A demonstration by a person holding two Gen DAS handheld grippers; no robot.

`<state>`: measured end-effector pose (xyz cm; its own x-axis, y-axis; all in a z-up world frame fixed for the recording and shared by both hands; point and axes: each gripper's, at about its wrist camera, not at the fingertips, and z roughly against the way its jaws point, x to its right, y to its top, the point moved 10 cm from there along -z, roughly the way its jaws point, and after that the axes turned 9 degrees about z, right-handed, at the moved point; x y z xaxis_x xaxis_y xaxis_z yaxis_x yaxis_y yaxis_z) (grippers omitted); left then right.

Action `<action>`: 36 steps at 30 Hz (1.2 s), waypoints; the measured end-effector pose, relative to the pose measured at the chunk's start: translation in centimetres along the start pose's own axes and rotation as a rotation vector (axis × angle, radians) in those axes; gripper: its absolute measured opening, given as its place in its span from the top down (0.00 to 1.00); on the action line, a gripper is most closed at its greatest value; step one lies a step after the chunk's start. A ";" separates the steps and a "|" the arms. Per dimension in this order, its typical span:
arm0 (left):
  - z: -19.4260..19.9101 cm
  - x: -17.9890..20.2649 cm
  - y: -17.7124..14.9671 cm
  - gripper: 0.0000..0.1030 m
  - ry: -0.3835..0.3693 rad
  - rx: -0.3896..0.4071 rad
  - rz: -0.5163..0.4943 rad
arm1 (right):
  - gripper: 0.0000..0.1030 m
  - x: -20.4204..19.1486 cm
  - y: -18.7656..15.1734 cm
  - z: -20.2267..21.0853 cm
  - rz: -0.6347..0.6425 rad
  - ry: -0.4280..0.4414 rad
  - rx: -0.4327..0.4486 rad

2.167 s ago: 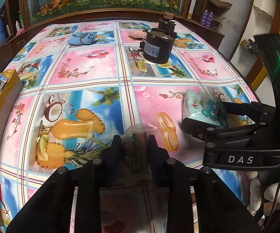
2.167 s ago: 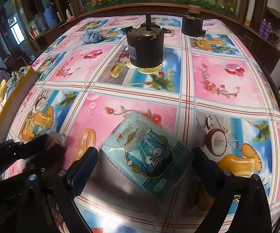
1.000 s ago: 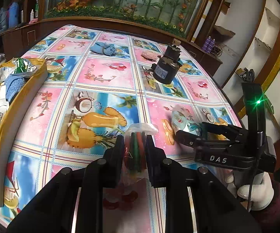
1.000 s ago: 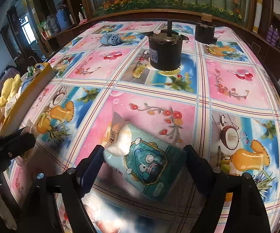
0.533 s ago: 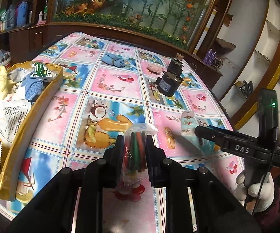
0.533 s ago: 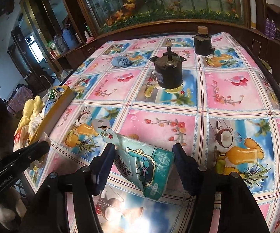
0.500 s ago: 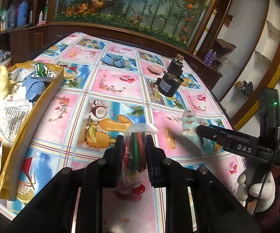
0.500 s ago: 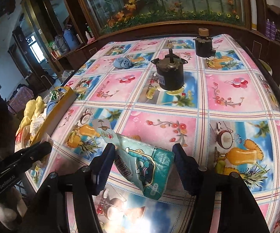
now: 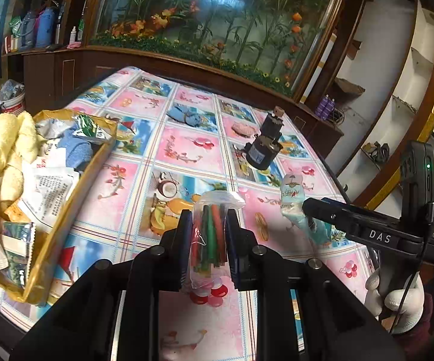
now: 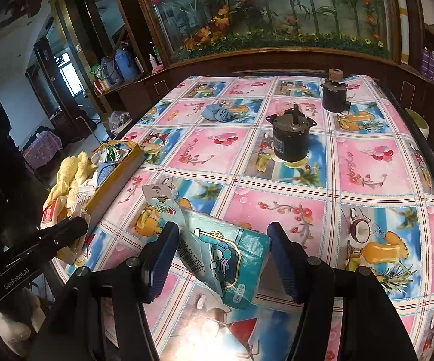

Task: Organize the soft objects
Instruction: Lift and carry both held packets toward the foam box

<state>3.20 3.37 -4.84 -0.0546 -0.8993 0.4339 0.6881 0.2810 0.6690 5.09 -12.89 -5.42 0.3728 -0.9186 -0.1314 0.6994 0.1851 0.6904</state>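
Left gripper [image 9: 208,234]: black, two-fingered, lower centre of the left wrist view; its jaws are clamped on a clear zip-top plastic bag of red and green sticks [image 9: 210,234], held upright above the table.
Right gripper [image 10: 223,255]: black with blue ribbed pads, lower centre of the right wrist view; both pads press the sides of a teal plastic-wrapped tissue pack with a cartoon print [image 10: 226,258], which is tilted, its white flap pointing to the upper left.
Same pack from the left camera: at centre right of the frame, pinched at the tip of the right gripper, clear of the tablecloth.
Table [image 10: 367,165]: covered by a glossy pink-and-blue checked cloth printed with fruit and drinks.
Open yellow cardboard box [image 9: 75,192]: left edge of the left wrist view, on the table's edge, stuffed with a yellow towel [image 9: 9,141], a blue cloth, paper packets and foil wrappers.
Crumpled blue cloth [image 10: 218,112]: upper centre of the right wrist view, lying on the table, well apart from both grippers.
Large black cylindrical motor [image 10: 290,141]: centre of the right wrist view, standing upright.
Smaller black motor with a tan cap [image 10: 334,91]: upper right, near the far edge.
Pink pad [image 9: 242,129]: upper centre of the left wrist view, just beside the motors.
White gloved hand [image 9: 397,300]: lower right of the left wrist view, gripping the right gripper's handle.
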 end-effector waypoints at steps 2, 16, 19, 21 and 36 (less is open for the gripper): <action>0.6 -0.3 0.4 0.82 0.000 0.015 0.008 | 0.39 -0.6 0.3 0.2 0.009 0.006 0.007; 3.7 -6.9 3.7 0.82 0.057 0.109 0.124 | 0.39 -8.0 4.4 -1.0 0.124 0.086 0.020; 4.1 -9.0 4.4 0.82 0.089 0.128 0.143 | 0.39 -10.2 5.4 -2.1 0.148 0.121 0.010; 4.3 -10.5 4.8 0.82 0.113 0.139 0.159 | 0.39 -11.7 6.0 -3.0 0.169 0.141 0.002; 1.8 -17.9 5.5 0.82 0.288 0.121 0.174 | 0.39 -21.5 10.7 -13.3 0.200 0.316 -0.126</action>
<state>6.63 21.59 -7.81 0.2738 -0.8871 0.3716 0.5777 0.4606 0.6739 12.60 13.50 -4.66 0.6649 -0.7110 -0.2290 0.6558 0.4089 0.6346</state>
